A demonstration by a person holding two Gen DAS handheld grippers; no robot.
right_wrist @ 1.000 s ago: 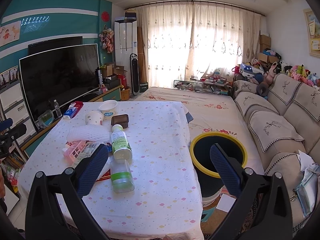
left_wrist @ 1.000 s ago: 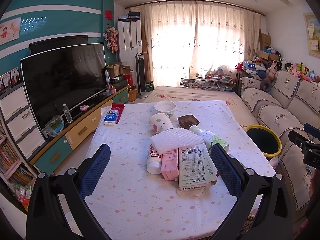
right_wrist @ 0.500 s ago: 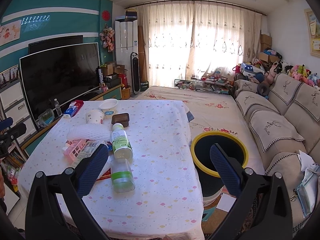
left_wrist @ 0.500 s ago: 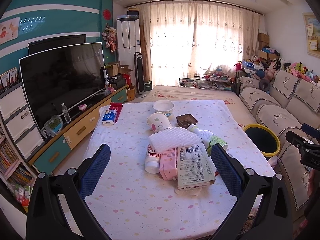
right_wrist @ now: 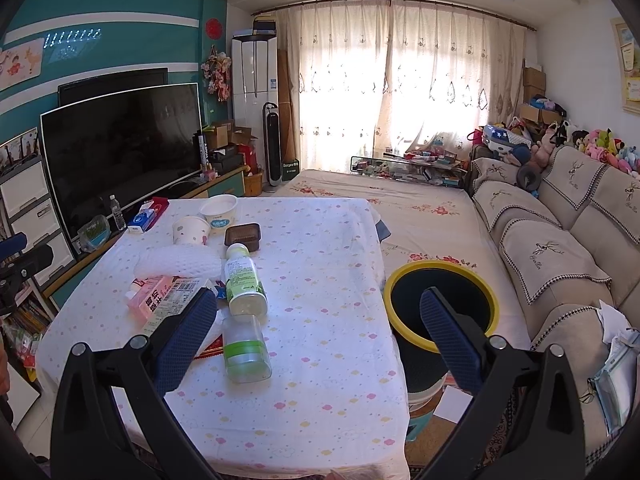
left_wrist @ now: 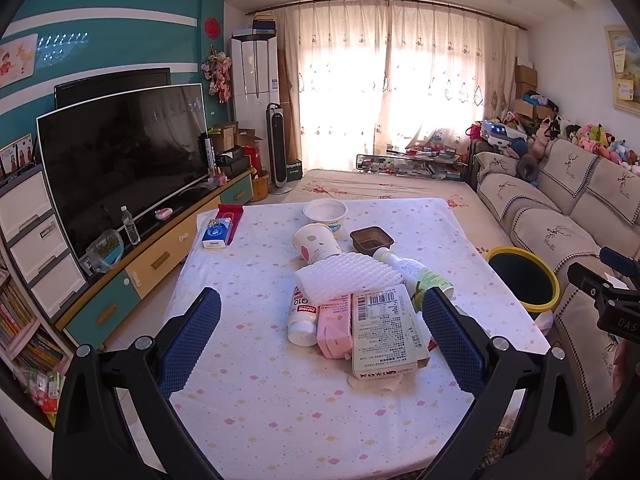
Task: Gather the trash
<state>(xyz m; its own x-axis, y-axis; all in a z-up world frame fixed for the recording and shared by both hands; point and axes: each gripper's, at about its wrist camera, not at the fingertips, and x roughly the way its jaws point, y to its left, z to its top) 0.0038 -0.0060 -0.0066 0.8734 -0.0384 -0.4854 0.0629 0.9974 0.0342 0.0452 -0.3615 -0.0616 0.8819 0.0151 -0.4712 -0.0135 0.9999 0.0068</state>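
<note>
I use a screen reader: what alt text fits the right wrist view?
The open right gripper hovers over a table strewn with trash, nearest two bottles lying down. A yellow-rimmed bin stands beside the table.

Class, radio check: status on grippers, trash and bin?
Left gripper open, empty. Right gripper open, empty. Trash pile untouched on table. Bin clear.

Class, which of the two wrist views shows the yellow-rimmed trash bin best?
The right wrist view: the trash bin stands close beside the table, its rim nearly whole and dark inside visible, though one finger covers part. The left wrist view shows the bin smaller, at the picture's right.
</note>
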